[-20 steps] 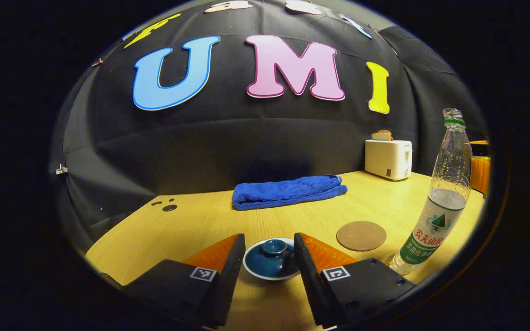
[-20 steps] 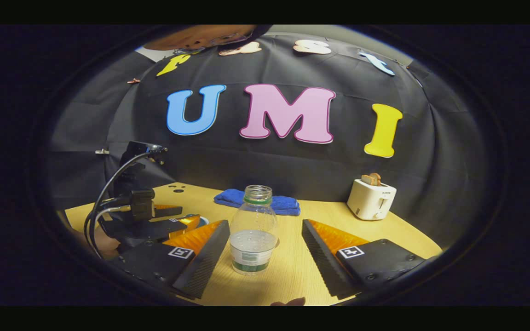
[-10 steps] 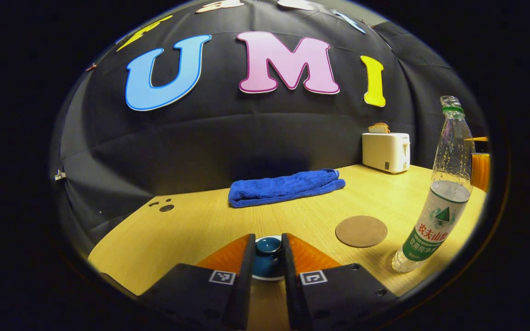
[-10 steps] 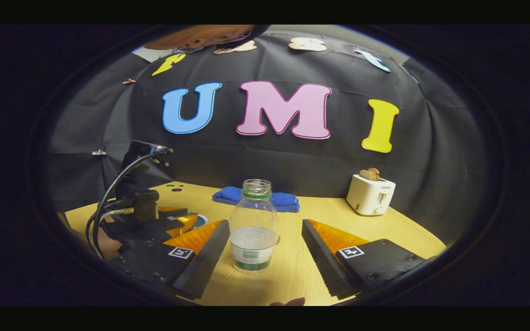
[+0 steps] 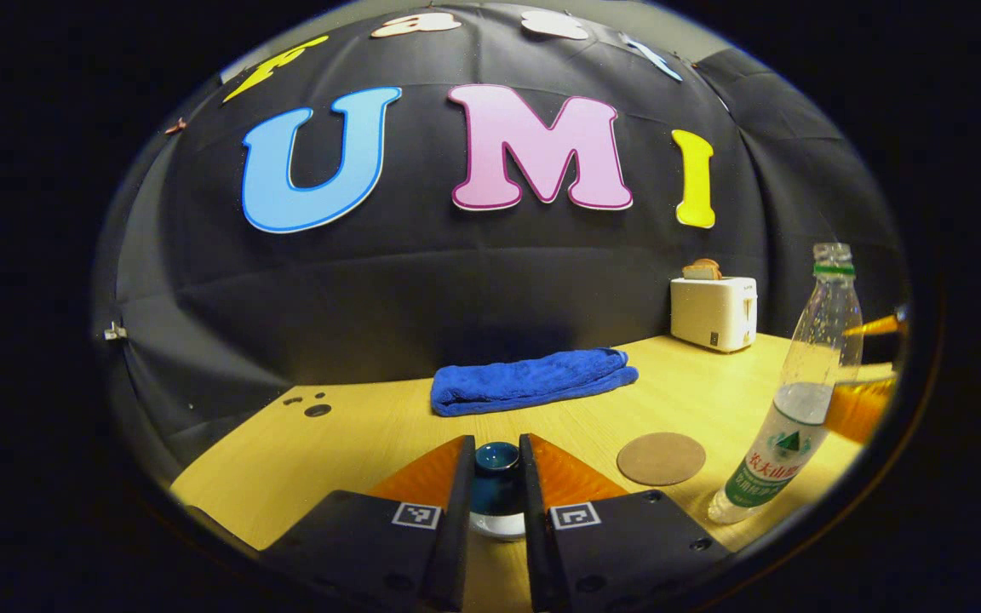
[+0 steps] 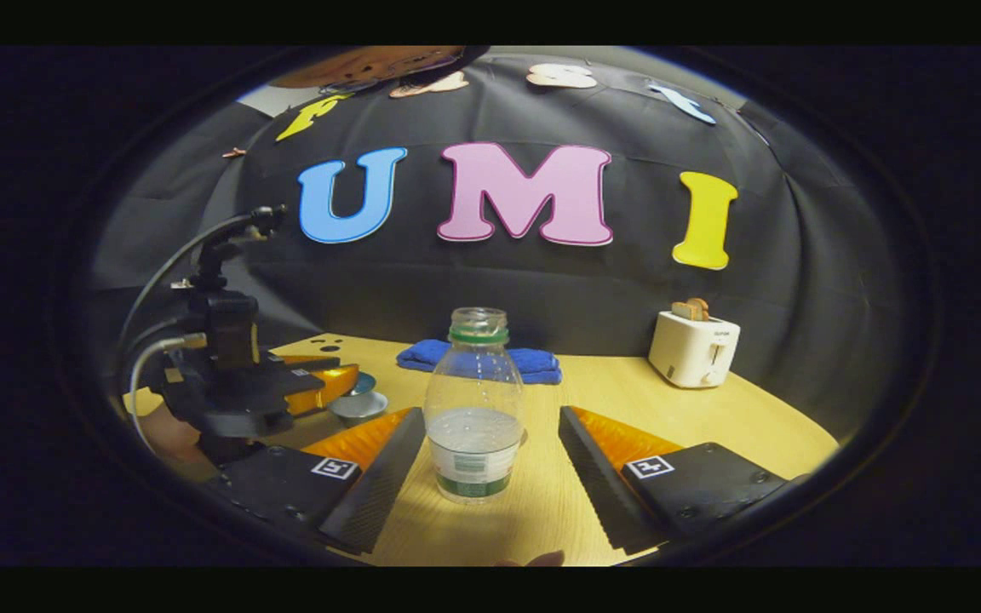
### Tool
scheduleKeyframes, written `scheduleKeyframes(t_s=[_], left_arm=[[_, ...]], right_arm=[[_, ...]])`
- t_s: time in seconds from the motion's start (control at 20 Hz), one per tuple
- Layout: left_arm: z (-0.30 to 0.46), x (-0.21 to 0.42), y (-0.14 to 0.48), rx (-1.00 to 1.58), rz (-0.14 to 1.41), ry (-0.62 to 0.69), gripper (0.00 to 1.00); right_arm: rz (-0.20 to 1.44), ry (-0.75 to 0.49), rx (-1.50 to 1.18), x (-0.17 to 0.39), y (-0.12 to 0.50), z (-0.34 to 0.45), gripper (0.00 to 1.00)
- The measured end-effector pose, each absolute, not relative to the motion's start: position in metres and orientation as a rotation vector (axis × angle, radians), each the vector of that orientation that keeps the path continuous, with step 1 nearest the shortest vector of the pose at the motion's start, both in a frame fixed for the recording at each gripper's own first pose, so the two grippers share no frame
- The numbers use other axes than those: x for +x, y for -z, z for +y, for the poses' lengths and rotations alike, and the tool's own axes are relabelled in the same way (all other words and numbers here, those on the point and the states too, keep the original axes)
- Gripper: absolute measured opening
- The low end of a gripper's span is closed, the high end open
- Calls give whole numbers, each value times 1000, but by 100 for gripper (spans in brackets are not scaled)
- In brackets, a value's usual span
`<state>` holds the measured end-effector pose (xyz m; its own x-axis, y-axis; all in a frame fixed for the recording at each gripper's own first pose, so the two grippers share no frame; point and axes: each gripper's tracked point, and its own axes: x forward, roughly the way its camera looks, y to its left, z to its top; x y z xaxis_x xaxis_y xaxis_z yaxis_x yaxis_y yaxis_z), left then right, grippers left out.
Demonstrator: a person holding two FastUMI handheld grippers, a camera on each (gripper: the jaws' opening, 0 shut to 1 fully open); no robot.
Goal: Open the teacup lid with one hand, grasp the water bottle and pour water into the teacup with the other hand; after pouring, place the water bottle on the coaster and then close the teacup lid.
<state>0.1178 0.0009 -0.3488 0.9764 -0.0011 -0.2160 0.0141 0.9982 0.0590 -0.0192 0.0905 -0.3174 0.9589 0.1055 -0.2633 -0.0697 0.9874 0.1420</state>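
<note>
My left gripper (image 5: 496,444) is shut on the knob of the dark blue teacup lid (image 5: 497,477). In the right gripper view that gripper (image 6: 333,383) holds the lid (image 6: 364,385) a little above the pale teacup (image 6: 358,408). An uncapped water bottle (image 6: 473,409), about half full, stands upright on the table. My right gripper (image 6: 490,414) is open, with one finger on each side of the bottle and not touching it. In the left gripper view the bottle (image 5: 784,443) stands at the right, with the round brown coaster (image 5: 661,458) just left of it.
A folded blue towel (image 5: 533,379) lies at the back of the wooden table (image 5: 354,434). A white toaster (image 5: 716,311) with bread in it stands at the back right. The black cloth wall is close behind. A hand (image 6: 169,430) holds the left gripper.
My left gripper shut on the lid's knob and lifted the lid off the teacup. The right gripper edged closer around the bottle and stayed open.
</note>
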Motion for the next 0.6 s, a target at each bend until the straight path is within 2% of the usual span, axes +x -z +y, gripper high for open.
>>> scheduleKeyframes(t_s=[0.1, 0.25, 0.35, 0.45, 0.6], left_arm=[[12, 108, 340, 45, 221, -16, 32], [24, 101, 332, 43, 218, -35, 36], [30, 99, 331, 40, 219, -49, 29], [35, 97, 331, 32, 216, -61, 32], [38, 96, 333, 30, 222, -67, 32]], right_arm=[[286, -99, 129, -19, 332, 97, 98], [316, -107, 138, -18, 353, 104, 98], [314, -110, 155, -14, 358, 107, 98], [322, -101, 159, -11, 364, 106, 98], [330, -92, 158, -9, 370, 104, 98]])
